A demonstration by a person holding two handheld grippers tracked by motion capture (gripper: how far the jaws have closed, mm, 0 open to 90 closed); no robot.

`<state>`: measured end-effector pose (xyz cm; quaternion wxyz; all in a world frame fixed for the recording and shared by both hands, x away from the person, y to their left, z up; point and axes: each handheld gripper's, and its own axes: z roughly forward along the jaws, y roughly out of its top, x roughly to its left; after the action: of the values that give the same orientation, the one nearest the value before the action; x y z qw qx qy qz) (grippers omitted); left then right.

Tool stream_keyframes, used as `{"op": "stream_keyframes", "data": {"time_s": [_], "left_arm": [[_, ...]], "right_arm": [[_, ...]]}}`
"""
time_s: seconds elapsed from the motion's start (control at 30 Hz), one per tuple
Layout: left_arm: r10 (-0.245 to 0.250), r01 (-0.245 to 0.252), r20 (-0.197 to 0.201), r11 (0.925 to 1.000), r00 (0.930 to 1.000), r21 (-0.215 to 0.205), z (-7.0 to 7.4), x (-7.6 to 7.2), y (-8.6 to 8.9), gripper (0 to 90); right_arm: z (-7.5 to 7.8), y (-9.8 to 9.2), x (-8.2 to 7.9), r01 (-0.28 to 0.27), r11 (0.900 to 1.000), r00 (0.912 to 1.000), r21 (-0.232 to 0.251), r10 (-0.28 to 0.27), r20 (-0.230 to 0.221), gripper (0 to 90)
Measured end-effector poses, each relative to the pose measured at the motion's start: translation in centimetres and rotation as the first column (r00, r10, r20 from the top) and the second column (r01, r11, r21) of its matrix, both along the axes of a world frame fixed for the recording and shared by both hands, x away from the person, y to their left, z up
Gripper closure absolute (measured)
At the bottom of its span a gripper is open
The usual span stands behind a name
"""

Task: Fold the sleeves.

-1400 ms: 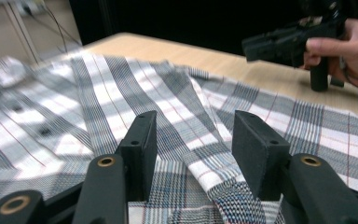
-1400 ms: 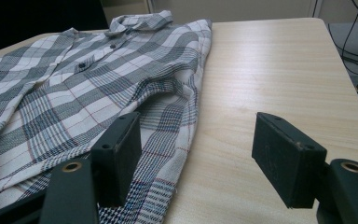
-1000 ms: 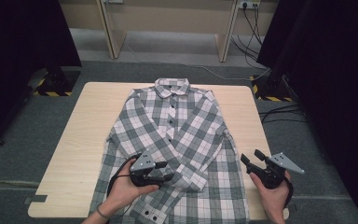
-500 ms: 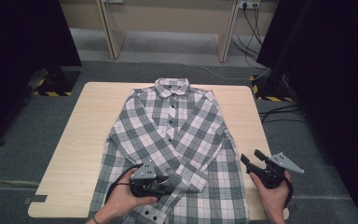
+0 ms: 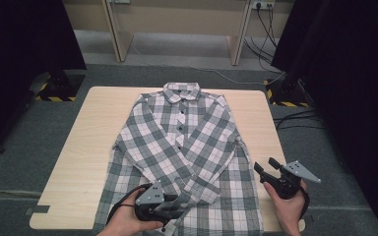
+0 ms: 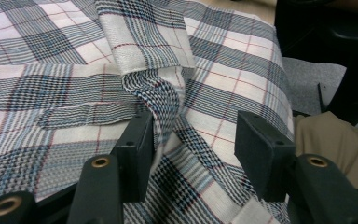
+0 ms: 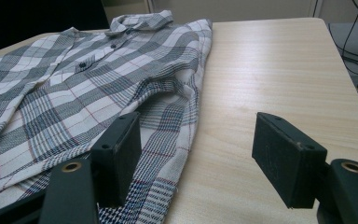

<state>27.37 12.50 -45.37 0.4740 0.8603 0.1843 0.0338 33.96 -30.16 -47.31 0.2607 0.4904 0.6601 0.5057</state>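
A grey, white and red plaid shirt point(image 5: 182, 132) lies face up on the wooden table point(image 5: 88, 142), buttoned, collar at the far side, both sleeves crossed over the front. My left gripper point(image 5: 176, 205) is low over the shirt's near part, pointing right. In the left gripper view its jaws point(image 6: 193, 140) stand apart and have just been opening, and a raised fold of sleeve fabric point(image 6: 161, 100) lies between them by the left pad. My right gripper point(image 5: 266, 165) hovers open at the shirt's right edge, with the side seam point(image 7: 168, 154) beside its left pad point(image 7: 123, 154).
Bare tabletop point(image 7: 270, 74) runs along the shirt's right side and also along its left. Grey carpet surrounds the table, with cables point(image 5: 256, 29) on the floor at the far right. Dark curtains hang on both sides.
My left gripper has moved toward the near edge of the table, lower over the crossed sleeves. The right gripper and the shirt have stayed put.
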Motion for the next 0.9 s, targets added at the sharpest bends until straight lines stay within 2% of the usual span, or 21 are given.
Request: {"op": "stream_keyframes", "data": {"time_s": [0.23,0.47,0.57,0.67,0.73,0.8,0.87,0.9], "left_arm": [[-0.018,0.018,0.010,0.9998,0.9998,0.004,-0.2,-0.6,0.2,45.5],[-0.033,0.033,0.002,0.9992,0.9995,-0.022,0.0,-1.1,0.2,45.1],[-0.016,0.016,0.005,0.9991,0.9999,-0.039,0.3,-1.1,0.5,42.7],[0.043,-0.042,0.014,0.9966,0.9990,-0.070,0.4,-0.7,1.2,36.2],[0.102,-0.099,0.026,0.9909,0.9944,-0.090,0.4,-0.4,1.9,31.5],[0.175,-0.170,0.038,0.9796,0.9838,-0.107,0.5,0.1,2.9,25.0],[0.246,-0.238,0.042,0.9618,0.9685,-0.135,0.5,0.5,4.2,22.1],[0.281,-0.271,0.048,0.9506,0.9586,-0.152,0.6,0.6,4.9,21.2]], "right_arm": [[0.0,0.0,0.0,0.000,1.000,1.0000,-0.001,0.000,0.000,33.4],[0.0,0.0,0.0,0.001,1.000,1.0000,-0.001,-0.001,-0.001,33.4],[0.0,0.0,0.0,0.000,1.000,1.0000,-0.001,0.000,-0.002,33.4],[0.0,0.0,0.0,-0.001,1.000,1.0000,-0.001,0.001,-0.005,33.1],[0.0,0.0,0.1,-0.002,1.000,1.0000,0.001,0.002,-0.008,33.0],[0.0,0.0,0.1,-0.004,1.000,1.0000,0.001,0.004,-0.009,32.8],[0.0,0.0,0.1,-0.006,1.000,1.0000,-0.001,0.006,-0.008,32.4],[0.0,0.0,0.1,-0.007,1.000,0.9999,-0.001,0.007,-0.009,32.2]]}}
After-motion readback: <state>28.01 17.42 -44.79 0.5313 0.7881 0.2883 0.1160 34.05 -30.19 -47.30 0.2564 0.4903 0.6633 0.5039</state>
